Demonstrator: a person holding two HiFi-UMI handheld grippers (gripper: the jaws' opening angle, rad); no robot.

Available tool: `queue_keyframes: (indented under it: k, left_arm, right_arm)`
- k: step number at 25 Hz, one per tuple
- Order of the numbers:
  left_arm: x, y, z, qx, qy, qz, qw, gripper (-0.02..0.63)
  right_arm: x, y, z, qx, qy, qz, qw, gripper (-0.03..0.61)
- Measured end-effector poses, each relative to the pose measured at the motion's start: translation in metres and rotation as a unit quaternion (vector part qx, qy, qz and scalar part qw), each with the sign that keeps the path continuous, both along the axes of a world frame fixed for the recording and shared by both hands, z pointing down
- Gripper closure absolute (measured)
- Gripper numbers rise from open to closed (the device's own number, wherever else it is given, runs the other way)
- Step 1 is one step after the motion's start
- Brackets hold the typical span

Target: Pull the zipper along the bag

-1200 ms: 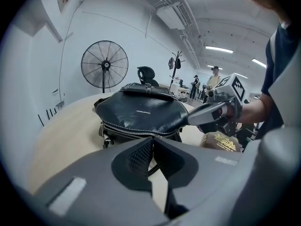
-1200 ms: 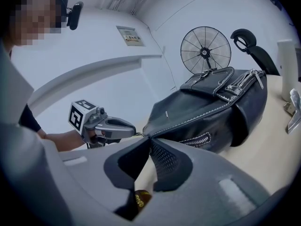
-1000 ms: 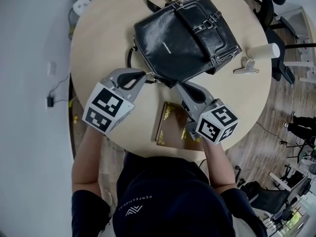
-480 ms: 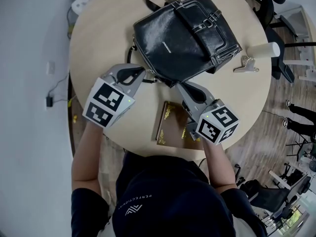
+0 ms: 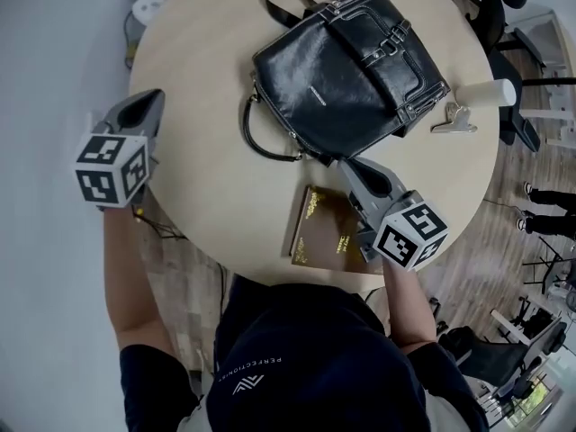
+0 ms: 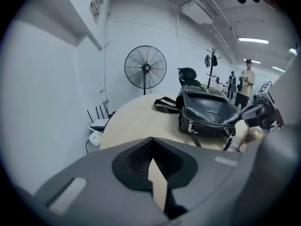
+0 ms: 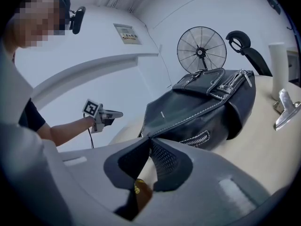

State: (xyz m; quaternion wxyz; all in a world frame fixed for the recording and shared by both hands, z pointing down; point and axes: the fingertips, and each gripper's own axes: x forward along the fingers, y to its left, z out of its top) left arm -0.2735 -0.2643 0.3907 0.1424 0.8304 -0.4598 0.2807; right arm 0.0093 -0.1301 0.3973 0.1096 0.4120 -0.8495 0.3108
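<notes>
A black leather bag (image 5: 346, 70) lies flat on the round wooden table (image 5: 193, 52); its zipper teeth (image 7: 201, 138) show on the near side. My right gripper (image 5: 346, 163) is shut at the bag's near corner, on what looks like the zipper pull, which the pads hide. In the right gripper view the jaw tips (image 7: 149, 138) meet against the leather. My left gripper (image 5: 153, 97) hangs off the table's left edge, away from the bag, jaws closing with nothing between them. It also shows far off as the left gripper (image 7: 120, 113). From it the bag (image 6: 209, 112) lies ahead.
A brown book (image 5: 326, 235) lies under my right gripper near the table's front edge. A metal clip (image 5: 454, 120) and a white cup (image 5: 490, 91) sit at the right. A black chair (image 5: 502, 25) stands beyond. A floor fan (image 6: 146, 68) and people (image 6: 247, 81) are behind.
My left gripper let go of the bag's near-left corner and swung out left past the table's edge. The bag shifted slightly right. The right gripper stayed at the bag's corner.
</notes>
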Motion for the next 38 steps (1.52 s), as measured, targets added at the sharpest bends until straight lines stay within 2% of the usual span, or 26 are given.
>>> queue_keyframes:
  k: [2, 5, 9, 11, 13, 16, 19, 22, 27, 38]
  left_arm:
    - [0.013, 0.008, -0.006, 0.007, 0.003, 0.032, 0.9995, 0.594]
    - [0.063, 0.036, 0.016, -0.009, 0.016, 0.096, 0.9952, 0.594]
    - [0.128, 0.074, 0.041, -0.036, 0.085, 0.158, 0.9831, 0.595]
    - [0.146, 0.082, 0.041, -0.041, 0.123, 0.165, 0.9778, 0.595]
    - [0.158, 0.086, 0.041, -0.042, 0.14, 0.169, 0.9747, 0.595]
    - [0.169, 0.09, 0.045, -0.036, 0.128, 0.174, 0.9757, 0.594]
    - [0.181, 0.093, 0.046, -0.046, 0.137, 0.179, 0.9732, 0.549]
    - [0.194, 0.096, 0.049, -0.057, 0.146, 0.189, 0.9694, 0.464]
    - [0.209, 0.101, 0.06, -0.07, 0.142, 0.2, 0.967, 0.427]
    - [0.226, 0.092, 0.067, -0.079, 0.127, 0.196, 0.9691, 0.441]
  right_arm:
    - [-0.003, -0.003, 0.0, -0.001, 0.001, 0.001, 1.0, 0.558]
    - [-0.003, -0.002, 0.005, -0.006, 0.001, 0.0, 1.0, 0.557]
    - [-0.004, -0.001, 0.007, -0.004, 0.008, 0.002, 1.0, 0.554]
    - [-0.004, -0.001, 0.007, -0.003, 0.009, 0.002, 1.0, 0.554]
    - [-0.003, 0.0, 0.009, -0.003, 0.009, 0.002, 1.0, 0.554]
    - [-0.003, 0.0, 0.01, -0.005, 0.006, 0.004, 1.0, 0.552]
    - [-0.003, -0.001, 0.009, -0.006, 0.004, 0.005, 1.0, 0.552]
    - [-0.004, -0.001, 0.009, -0.004, 0.005, 0.004, 1.0, 0.552]
    - [-0.004, 0.0, 0.008, 0.0, 0.007, 0.003, 1.0, 0.552]
    - [-0.004, 0.002, 0.008, -0.003, 0.0, -0.001, 1.0, 0.554]
